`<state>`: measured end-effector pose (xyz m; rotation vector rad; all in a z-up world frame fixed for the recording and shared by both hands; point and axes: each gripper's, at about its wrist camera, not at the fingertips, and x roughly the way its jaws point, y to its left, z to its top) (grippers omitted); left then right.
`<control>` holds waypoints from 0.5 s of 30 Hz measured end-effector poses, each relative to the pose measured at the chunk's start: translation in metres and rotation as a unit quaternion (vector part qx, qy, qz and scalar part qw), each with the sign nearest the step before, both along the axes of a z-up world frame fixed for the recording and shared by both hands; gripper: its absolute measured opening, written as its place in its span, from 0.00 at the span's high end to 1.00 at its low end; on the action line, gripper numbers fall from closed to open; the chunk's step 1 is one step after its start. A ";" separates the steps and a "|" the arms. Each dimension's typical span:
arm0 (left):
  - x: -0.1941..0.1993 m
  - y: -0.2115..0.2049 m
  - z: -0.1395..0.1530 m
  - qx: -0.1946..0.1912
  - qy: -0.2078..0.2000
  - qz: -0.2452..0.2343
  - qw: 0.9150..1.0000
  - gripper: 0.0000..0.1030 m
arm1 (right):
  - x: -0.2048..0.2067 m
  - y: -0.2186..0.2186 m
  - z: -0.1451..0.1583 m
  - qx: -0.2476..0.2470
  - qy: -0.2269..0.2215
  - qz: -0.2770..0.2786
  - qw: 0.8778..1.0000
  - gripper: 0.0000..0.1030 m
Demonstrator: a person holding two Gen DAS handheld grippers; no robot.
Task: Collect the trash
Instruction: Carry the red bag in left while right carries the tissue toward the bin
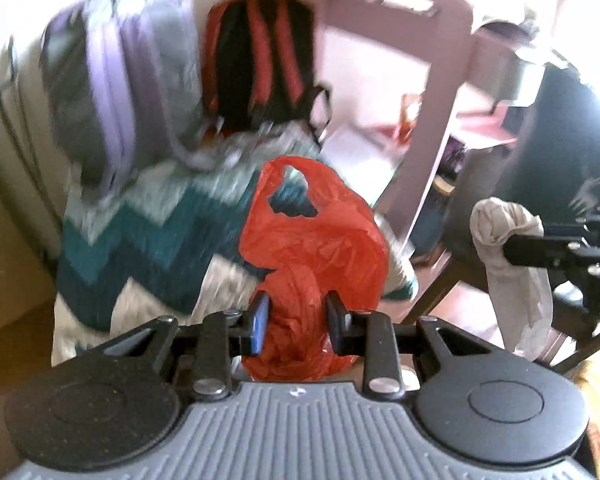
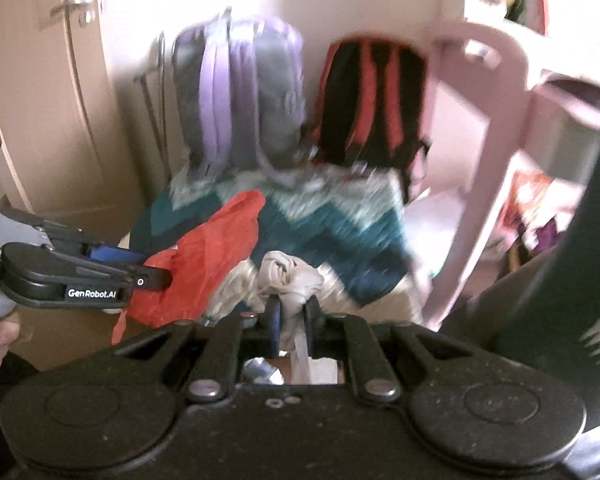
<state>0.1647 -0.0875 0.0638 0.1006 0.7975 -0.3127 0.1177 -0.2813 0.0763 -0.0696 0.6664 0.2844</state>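
The left tool (image 1: pixel 298 320) pinches the crumpled red plastic bag (image 1: pixel 316 240); the right tool (image 2: pixel 293 320) clamps a wadded pale grey cloth (image 2: pixel 288 276).

"GenRobot.AI" on left hand-held gripper (image 2: pixel 156 280)

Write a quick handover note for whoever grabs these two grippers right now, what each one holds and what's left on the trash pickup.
Left claw: shut on the red plastic bag, bunched between its fingers, handle loop up.
Right claw: shut on a crumpled whitish wrapper, its tail hanging below the fingers.
Both are held in the air in front of the chevron blanket, with the purple backpack and red-and-black backpack behind.
Done: bag and wrapper picked up.
Left: wrapper is not yet in the bag; likely open the bag and drop it in.
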 end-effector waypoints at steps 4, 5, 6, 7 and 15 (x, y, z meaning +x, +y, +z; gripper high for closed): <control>-0.005 -0.031 0.039 -0.007 -0.036 -0.021 0.999 0.72 | -0.013 -0.031 0.042 0.003 -0.044 -0.021 0.999 0.90; -0.005 -0.040 0.050 -0.012 -0.046 -0.028 0.998 0.72 | -0.015 -0.039 0.052 0.005 -0.053 -0.027 0.998 0.90; -0.006 -0.048 0.060 -0.015 -0.054 -0.034 0.998 0.72 | -0.017 -0.045 0.060 0.004 -0.061 -0.034 0.998 0.90; -0.007 -0.056 0.070 -0.018 -0.063 -0.040 0.997 0.72 | -0.019 -0.053 0.070 0.002 -0.071 -0.041 0.997 0.90; -0.013 -0.132 0.148 -0.027 -0.140 -0.105 0.984 0.72 | -0.027 -0.113 0.138 -0.005 -0.145 -0.098 0.985 0.90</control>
